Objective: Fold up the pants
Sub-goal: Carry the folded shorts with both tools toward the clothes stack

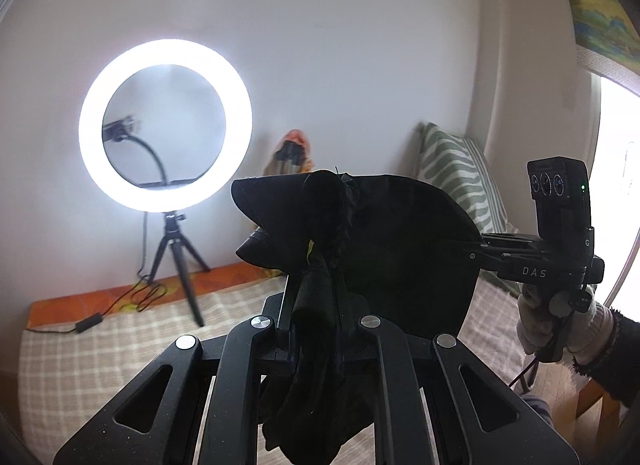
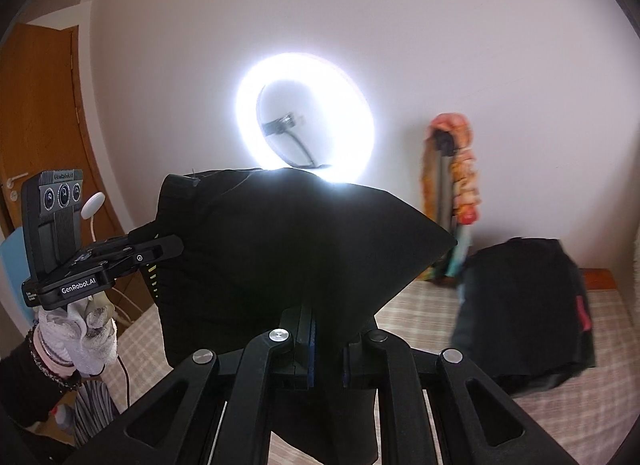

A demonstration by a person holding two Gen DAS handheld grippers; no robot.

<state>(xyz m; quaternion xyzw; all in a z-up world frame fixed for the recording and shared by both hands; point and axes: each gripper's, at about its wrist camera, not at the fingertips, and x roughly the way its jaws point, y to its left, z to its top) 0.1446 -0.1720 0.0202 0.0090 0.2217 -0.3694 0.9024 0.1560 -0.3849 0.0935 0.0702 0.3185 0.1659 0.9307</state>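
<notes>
Black pants (image 1: 392,249) hang in the air above the bed, stretched between both grippers. My left gripper (image 1: 316,281) is shut on a bunched edge of the pants; it also shows in the right wrist view (image 2: 176,245) at the cloth's left side. My right gripper (image 2: 320,325) is shut on the other side of the pants (image 2: 288,249); it shows in the left wrist view (image 1: 480,245) at the cloth's right edge. The cloth hides most of both pairs of fingertips.
A lit ring light (image 1: 166,125) on a tripod stands on the checked bed cover (image 1: 112,349) by the wall. A pile of dark folded clothes (image 2: 524,305) lies on the bed at right. A striped pillow (image 1: 456,173) leans in the corner. A wooden door (image 2: 40,125) is at left.
</notes>
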